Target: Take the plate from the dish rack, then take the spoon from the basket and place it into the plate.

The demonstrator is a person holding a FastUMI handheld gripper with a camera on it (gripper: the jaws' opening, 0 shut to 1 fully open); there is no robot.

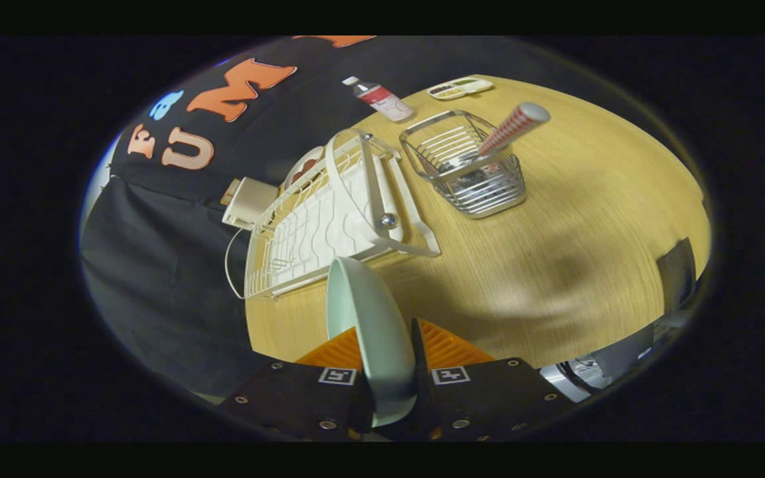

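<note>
The plate (pixel 372 332) is clamped on edge between both fingers of the tongs (pixel 388 352), above the tabletop (pixel 555 265). Just beyond it, the rack (pixel 329 212) is seen. Farther off, the spoon (pixel 509 129) is propped in the basket (pixel 469 166).
</note>
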